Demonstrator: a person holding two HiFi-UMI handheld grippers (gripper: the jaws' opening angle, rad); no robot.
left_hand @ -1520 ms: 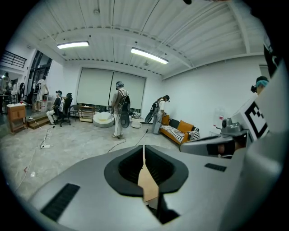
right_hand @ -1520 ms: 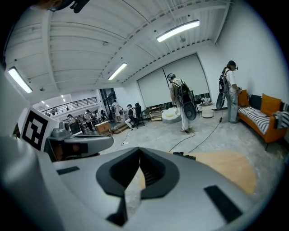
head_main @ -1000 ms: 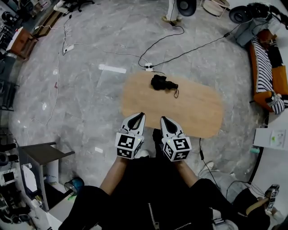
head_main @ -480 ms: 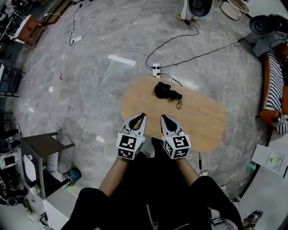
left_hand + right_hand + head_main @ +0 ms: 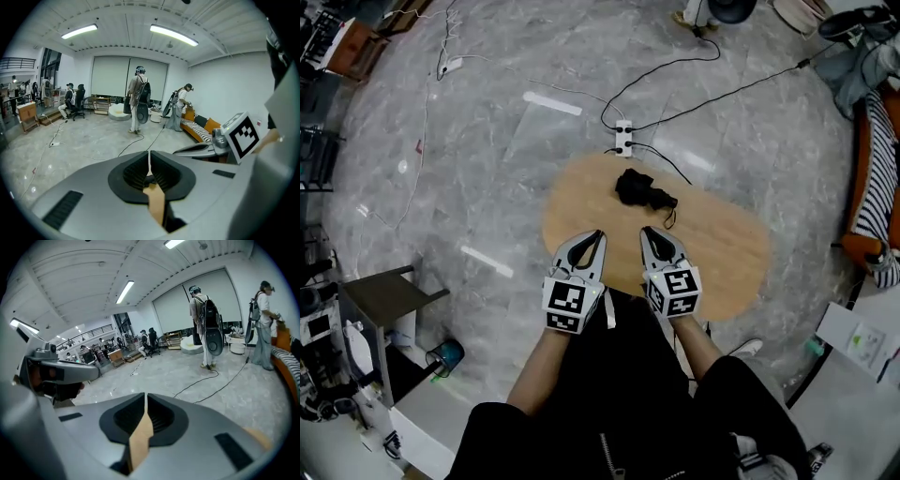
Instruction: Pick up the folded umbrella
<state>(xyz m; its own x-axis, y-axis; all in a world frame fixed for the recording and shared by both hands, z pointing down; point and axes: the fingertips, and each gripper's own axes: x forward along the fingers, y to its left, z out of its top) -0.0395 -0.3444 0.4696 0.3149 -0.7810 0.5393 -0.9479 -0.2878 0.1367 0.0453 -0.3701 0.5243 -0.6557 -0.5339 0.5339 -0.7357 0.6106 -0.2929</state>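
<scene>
Long ceiling strip lights give even, fairly bright white light in both gripper views, and in the head view they reflect as pale streaks of glare on the polished grey floor. All three views are strongly fisheye: straight lines bow outward and the corners fall to black. The head view is dimmer and softer, with faint shadows and the person's dark clothes nearly featureless.

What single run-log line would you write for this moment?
stage: before grasp | left gripper: shut, empty | right gripper: shut, empty | folded umbrella: on table, untouched
</scene>
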